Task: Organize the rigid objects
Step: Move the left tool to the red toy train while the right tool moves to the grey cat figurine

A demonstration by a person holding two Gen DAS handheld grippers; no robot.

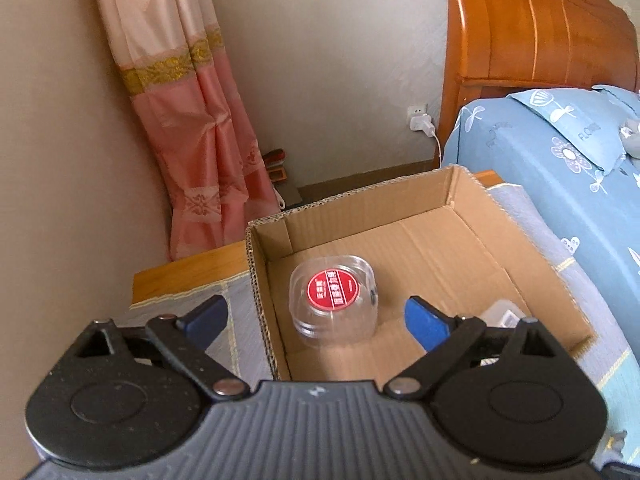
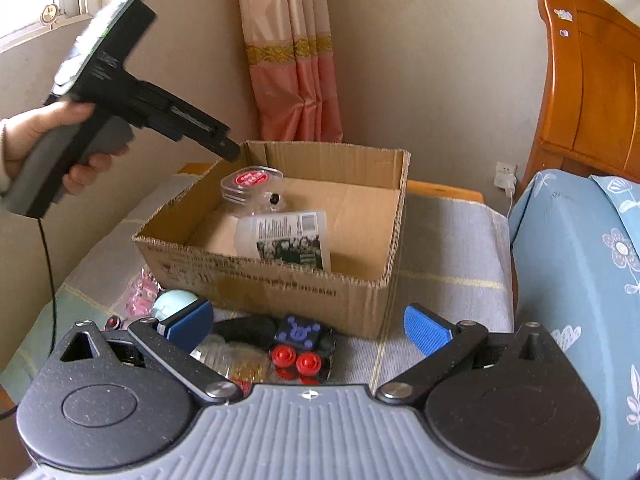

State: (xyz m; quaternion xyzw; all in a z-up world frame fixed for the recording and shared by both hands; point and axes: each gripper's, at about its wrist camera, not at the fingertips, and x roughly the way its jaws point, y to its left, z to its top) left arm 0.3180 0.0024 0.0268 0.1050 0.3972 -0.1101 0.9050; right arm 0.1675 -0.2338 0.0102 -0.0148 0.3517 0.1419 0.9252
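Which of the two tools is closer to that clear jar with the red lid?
Left. The left tool hovers open right above the clear jar in the cardboard box; the right tool hangs outside the box, over the small items in front.

A pink curtain (image 1: pixel 192 132) hangs in the corner against the beige wall (image 1: pixel 328 64). A white charger (image 1: pixel 420 122) sits plugged in beside the wooden headboard (image 1: pixel 532 24), and a blue flowered bedsheet (image 1: pixel 560 152) covers the bed.

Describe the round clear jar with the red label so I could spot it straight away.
Find the open cardboard box on the cloth-covered table beside the bed. Inside, toward its far left corner, stands a squat clear plastic jar. A round red sticker on its lid sets it apart from the white-labelled container lying nearby.
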